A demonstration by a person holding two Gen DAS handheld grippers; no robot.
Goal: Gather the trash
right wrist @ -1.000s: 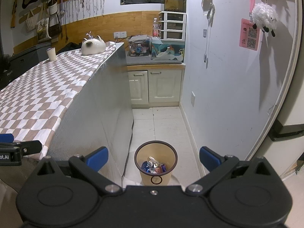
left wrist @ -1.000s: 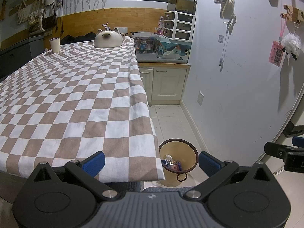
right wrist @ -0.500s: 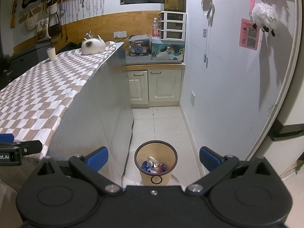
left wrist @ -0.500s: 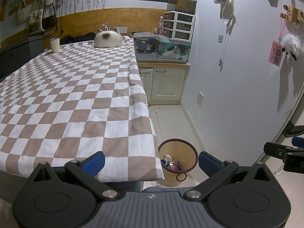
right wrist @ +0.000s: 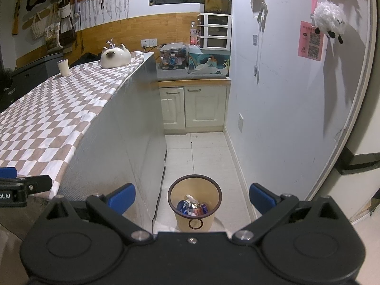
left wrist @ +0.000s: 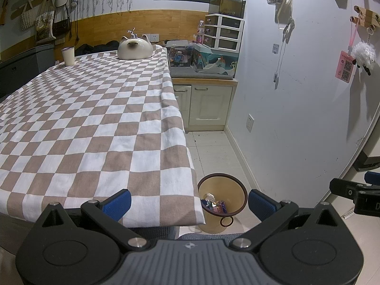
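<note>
Trash (right wrist: 192, 207) already lies in the tan bin (right wrist: 194, 218) on the floor, just right of the table's near corner. We see no loose litter on the checkered tablecloth (left wrist: 90, 123), so we judge collecting nearly done. Our left gripper (left wrist: 188, 201) hovers over the table's near edge, our right gripper (right wrist: 192, 196) above the bin; both are spread wide and hold nothing.

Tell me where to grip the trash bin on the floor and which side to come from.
Grip the trash bin by its dark upper rim, coming straight down from above. It stands upright and open-topped, so one finger can go inside and one outside. Take the wall-side rim: the table crowds the other side. Both the right gripper and left gripper are open and empty.
</note>
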